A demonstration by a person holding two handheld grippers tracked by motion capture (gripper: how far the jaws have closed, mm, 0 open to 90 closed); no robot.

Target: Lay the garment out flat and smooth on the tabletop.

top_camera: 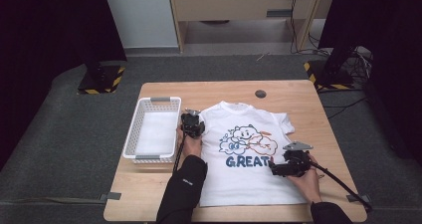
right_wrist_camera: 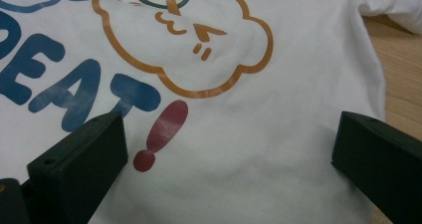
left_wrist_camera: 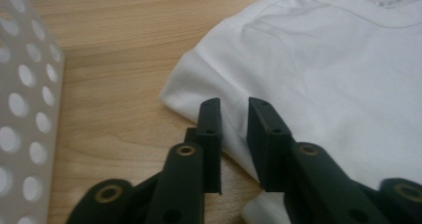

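Pinching inward with only a narrow gap left, the left gripper [left_wrist_camera: 234,115] is straddling the folded sleeve edge of the white cotton T-shirt with its cartoon print [top_camera: 249,149], lying flat on the wooden table [top_camera: 154,184] beside the white perforated plastic basket [top_camera: 133,134], seemingly to fold it, while the right gripper [right_wrist_camera: 229,149] is hovering wide open over the print, probably waiting its turn.

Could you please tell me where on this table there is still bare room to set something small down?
Bare wood runs along the table's far edge beyond the T-shirt, apart from a dark round spot, and down the right side past the sleeve. The white basket looks empty. It is tight between basket and shirt, where the left gripper sits.
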